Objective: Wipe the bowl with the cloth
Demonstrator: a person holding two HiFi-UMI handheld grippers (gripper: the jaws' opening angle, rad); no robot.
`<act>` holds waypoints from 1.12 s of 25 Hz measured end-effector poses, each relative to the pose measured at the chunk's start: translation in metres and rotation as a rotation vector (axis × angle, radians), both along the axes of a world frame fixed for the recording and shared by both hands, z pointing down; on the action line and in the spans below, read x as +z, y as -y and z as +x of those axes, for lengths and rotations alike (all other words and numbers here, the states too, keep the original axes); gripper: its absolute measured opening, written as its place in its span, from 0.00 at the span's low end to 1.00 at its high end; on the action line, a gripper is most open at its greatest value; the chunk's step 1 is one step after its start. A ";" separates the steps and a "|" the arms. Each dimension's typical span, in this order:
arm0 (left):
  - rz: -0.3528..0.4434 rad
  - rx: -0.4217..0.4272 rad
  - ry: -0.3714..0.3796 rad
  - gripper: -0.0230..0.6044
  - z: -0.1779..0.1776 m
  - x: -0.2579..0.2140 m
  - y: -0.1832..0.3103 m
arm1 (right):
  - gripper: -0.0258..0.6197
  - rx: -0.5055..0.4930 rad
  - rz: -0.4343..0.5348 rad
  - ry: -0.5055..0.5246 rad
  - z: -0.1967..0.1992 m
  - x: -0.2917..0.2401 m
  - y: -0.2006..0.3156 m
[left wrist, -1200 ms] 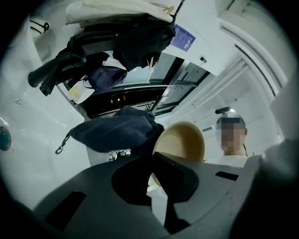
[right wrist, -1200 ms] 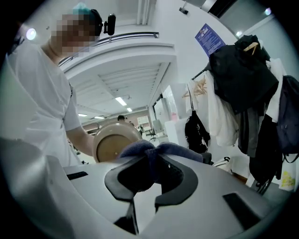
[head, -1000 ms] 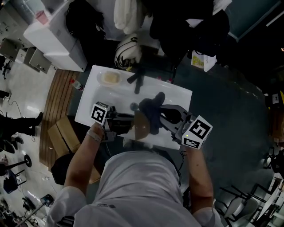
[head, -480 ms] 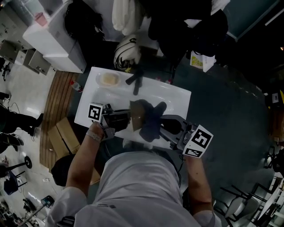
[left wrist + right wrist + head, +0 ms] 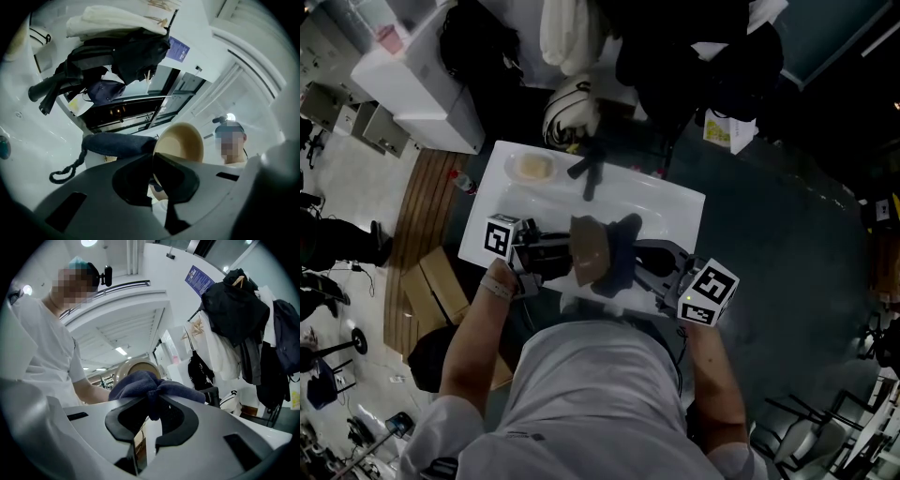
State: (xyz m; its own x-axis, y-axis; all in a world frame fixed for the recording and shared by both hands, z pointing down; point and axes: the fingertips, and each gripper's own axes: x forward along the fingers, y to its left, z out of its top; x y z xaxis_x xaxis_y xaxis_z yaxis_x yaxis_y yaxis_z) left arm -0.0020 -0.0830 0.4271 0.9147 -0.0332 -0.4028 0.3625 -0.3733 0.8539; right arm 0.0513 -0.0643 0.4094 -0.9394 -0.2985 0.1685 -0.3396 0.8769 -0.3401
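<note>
My left gripper (image 5: 565, 251) is shut on the rim of a tan bowl (image 5: 589, 251), which stands tilted on its edge above the white table (image 5: 675, 211). In the left gripper view the bowl (image 5: 180, 143) rises just beyond the closed jaws of the left gripper (image 5: 153, 161), its hollow facing the camera. My right gripper (image 5: 639, 258) is shut on a dark blue cloth (image 5: 619, 253) that lies against the bowl's right side. In the right gripper view the bunched cloth (image 5: 150, 387) is pinched in the right gripper (image 5: 154, 411), and the bowl (image 5: 138, 367) shows behind it.
A small dish with something yellowish (image 5: 532, 166) and a black handled object (image 5: 586, 171) lie at the table's far side. A red-capped bottle (image 5: 462, 181) stands by the left edge. A cardboard box (image 5: 431, 291) sits on the floor at left. Bags and coats hang beyond the table.
The bowl has been lifted and turned up on edge, shifting slightly left. The right gripper has drawn in toward it with the cloth, which now sits against the bowl.
</note>
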 end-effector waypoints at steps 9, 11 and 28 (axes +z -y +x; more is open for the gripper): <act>-0.012 0.079 0.149 0.07 0.016 0.034 -0.022 | 0.15 0.041 0.003 0.041 0.003 -0.016 0.016; -0.017 0.076 0.168 0.07 0.018 0.039 -0.022 | 0.15 0.037 0.004 0.053 0.004 -0.021 0.015; -0.040 -0.011 0.015 0.07 0.014 0.007 -0.008 | 0.15 0.021 -0.072 0.069 0.014 -0.004 -0.021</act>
